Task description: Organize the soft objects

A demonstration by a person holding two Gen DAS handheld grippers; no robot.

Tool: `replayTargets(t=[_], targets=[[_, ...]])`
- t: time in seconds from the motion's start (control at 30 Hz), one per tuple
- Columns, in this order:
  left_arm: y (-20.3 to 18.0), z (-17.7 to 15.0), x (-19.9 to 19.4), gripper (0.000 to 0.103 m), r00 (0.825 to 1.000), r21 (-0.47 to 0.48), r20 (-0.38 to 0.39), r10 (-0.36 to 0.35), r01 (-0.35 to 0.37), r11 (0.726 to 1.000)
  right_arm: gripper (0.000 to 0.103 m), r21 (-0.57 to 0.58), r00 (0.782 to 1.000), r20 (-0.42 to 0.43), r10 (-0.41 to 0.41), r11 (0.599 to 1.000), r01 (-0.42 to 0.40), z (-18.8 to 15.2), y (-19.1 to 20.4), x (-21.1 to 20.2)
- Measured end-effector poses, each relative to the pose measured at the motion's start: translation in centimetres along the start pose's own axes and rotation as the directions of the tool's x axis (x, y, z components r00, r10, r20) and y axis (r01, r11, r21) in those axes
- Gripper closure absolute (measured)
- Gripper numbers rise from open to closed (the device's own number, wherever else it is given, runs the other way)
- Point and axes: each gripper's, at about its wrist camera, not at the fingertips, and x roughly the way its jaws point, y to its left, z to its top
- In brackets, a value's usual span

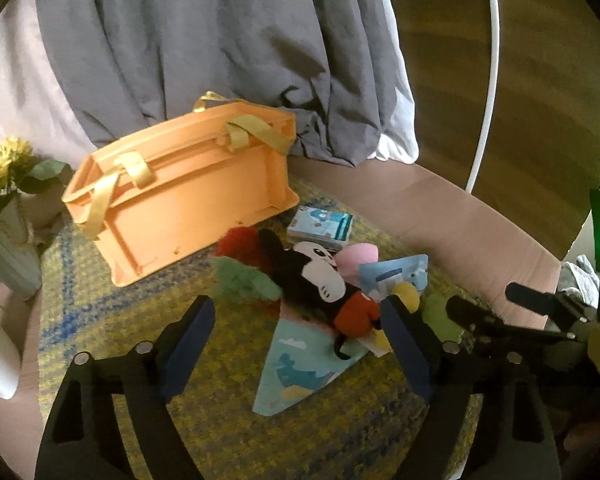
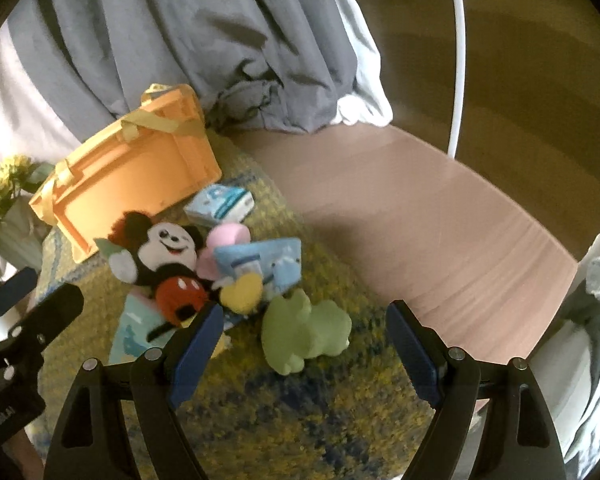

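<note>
A Mickey Mouse plush (image 1: pixel 324 284) (image 2: pixel 164 264) lies on a pile of soft things on the yellow-blue rug (image 1: pixel 140 320): a pale blue cloth (image 1: pixel 296 364), a pink piece (image 1: pixel 358 258), a blue pouch (image 2: pixel 268 260), a red and green fuzzy toy (image 1: pixel 240 268). A green soft toy (image 2: pixel 306 332) lies to the right of the pile. An orange crate (image 1: pixel 180 184) (image 2: pixel 128 168) with yellow straps stands behind. My left gripper (image 1: pixel 300 332) is open just before Mickey. My right gripper (image 2: pixel 304 340) is open around the green toy, not touching.
A tissue pack (image 1: pixel 320 230) (image 2: pixel 220 200) lies beside the crate. A vase with yellow flowers (image 1: pixel 8 216) stands at the left. Grey bedding (image 1: pixel 204 48) hangs behind. Bare wooden floor (image 2: pixel 420 216) lies right of the rug. A white hoop (image 1: pixel 488 80) stands at the right.
</note>
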Motion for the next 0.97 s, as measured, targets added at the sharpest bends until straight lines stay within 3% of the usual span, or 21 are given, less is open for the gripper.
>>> replayTargets(t=[0.23,0.63,0.77,0.97], targets=[[-0.6,0.8,2.5,0.03,0.999,-0.035,-0.02,-0.029,0.028,0.999,0.019,0.034,1.0,-0.019,0.019,0.999,-0.019,-0.6,-0.8,1.8],[-1.3,0.6,5.6,0.071,0.996,-0.06,-0.082,-0.027,0.022,0.998,0.03,0.048,0.997,-0.048,0.067,0.997,-0.065,-0.5,-1.4,3.8],[-1.5,0.4,6.3,0.086,0.994,-0.058,-0.101,-0.031,0.025,0.998,0.04,0.058,0.994,-0.069,0.09,0.995,-0.086,-0.6,-1.6,4.4],[-1.8,0.4,6.1,0.09,0.995,-0.047,-0.092,-0.032,0.028,0.999,0.051,0.058,0.992,-0.066,0.107,0.993,-0.103,-0.8,-1.7,4.4]])
